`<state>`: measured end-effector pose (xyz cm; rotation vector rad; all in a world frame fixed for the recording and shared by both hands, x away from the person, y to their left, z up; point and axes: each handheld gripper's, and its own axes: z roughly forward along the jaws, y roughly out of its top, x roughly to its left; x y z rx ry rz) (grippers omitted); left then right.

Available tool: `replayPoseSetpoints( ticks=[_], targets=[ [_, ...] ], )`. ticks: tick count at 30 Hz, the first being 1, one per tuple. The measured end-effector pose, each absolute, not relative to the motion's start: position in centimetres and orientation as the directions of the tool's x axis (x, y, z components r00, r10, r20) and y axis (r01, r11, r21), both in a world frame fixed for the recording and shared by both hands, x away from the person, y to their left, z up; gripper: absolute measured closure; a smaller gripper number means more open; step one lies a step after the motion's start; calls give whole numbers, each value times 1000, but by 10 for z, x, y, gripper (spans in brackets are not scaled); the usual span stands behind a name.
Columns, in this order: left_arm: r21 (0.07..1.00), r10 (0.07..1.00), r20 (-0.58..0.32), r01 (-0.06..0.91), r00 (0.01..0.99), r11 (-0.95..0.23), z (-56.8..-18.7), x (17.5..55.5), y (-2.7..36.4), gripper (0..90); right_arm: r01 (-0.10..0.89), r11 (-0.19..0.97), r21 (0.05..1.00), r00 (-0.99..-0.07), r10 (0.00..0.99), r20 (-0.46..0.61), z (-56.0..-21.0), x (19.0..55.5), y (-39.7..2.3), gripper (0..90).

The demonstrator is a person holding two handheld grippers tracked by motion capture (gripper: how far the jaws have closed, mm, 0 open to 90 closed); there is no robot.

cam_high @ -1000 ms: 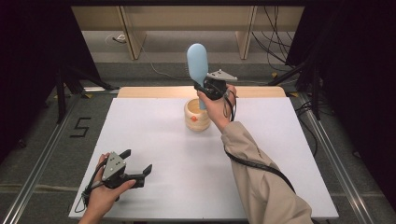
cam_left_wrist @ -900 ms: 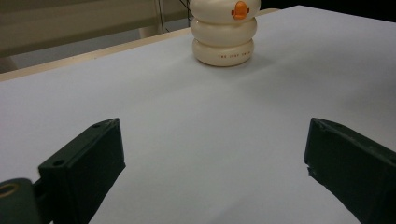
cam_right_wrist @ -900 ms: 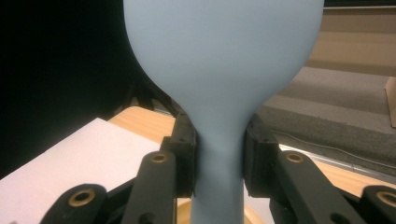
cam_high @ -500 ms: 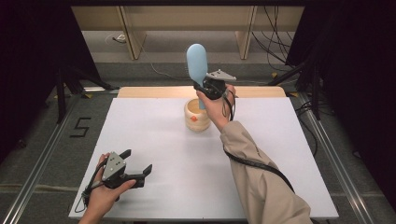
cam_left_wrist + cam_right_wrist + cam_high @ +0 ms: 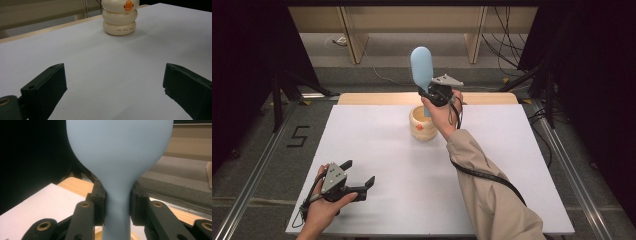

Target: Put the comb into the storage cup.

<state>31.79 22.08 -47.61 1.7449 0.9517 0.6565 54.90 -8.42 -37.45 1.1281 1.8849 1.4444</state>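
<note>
White board covers the table (image 5: 377,150), with dark curtains to either side and a wooden frame behind. At the far middle of it stands a cream holder (image 5: 423,124) shaped like stacked rings, with an orange beak on its front. The right gripper (image 5: 435,93) has its jaws clamped on the narrow neck of a pale blue spatula (image 5: 421,67), held upright with its blade uppermost, directly above the holder; whether the handle's lower end is inside the mouth cannot be told. The left gripper (image 5: 356,181) rests near the front left edge, jaws wide apart and holding nothing, well apart from the holder. Judging by this, the grasp is made, and lifting clear or seating remains.
</note>
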Motion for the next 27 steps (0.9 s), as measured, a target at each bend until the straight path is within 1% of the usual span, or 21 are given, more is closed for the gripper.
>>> replayPoseSetpoints(
  ticks=[27],
  targets=[
    [937, 841, -3, 295, 542, -187, -476, 318, 221, 45, 312, 93, 946, -522, 848, 89, -380, 553, -82, 702]
  ],
)
